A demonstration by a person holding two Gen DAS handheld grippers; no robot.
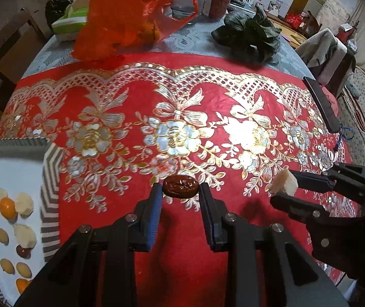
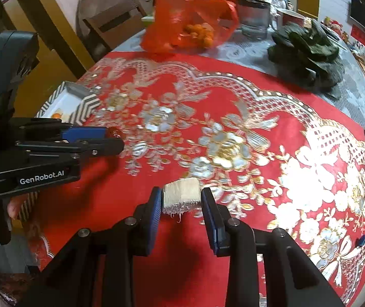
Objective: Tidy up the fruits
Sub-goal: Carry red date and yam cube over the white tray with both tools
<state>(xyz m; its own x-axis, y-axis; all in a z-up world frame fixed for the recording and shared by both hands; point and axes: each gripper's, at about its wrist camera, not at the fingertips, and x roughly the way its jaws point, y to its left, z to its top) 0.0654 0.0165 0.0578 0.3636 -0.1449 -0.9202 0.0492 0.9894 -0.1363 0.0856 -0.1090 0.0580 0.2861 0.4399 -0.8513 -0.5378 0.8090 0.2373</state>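
My left gripper [image 1: 181,189] is shut on a dark brown wrinkled date [image 1: 181,185], held just above the red cloth. At the left stands a white tray with a striped rim [image 1: 51,168]. It holds pale chunks [image 1: 24,203], small orange fruits [image 1: 7,204], pale oval pieces and a dark date. My right gripper [image 2: 181,195] is shut on a pale fibrous chunk [image 2: 181,194], also off the cloth. In the left wrist view the right gripper [image 1: 283,189] hangs at the right with that chunk [image 1: 283,184]. The right wrist view shows the left gripper [image 2: 114,139] by the tray [image 2: 65,97].
A red tablecloth with gold flowers [image 1: 182,97] covers the round table. At the back lie an orange plastic bag of oranges [image 1: 126,18], dark leafy greens [image 1: 249,38], a mug [image 1: 218,5] and a glass jar [image 2: 254,20]. A flat black object [image 1: 322,102] lies near the right edge. Wooden chairs stand behind the table.
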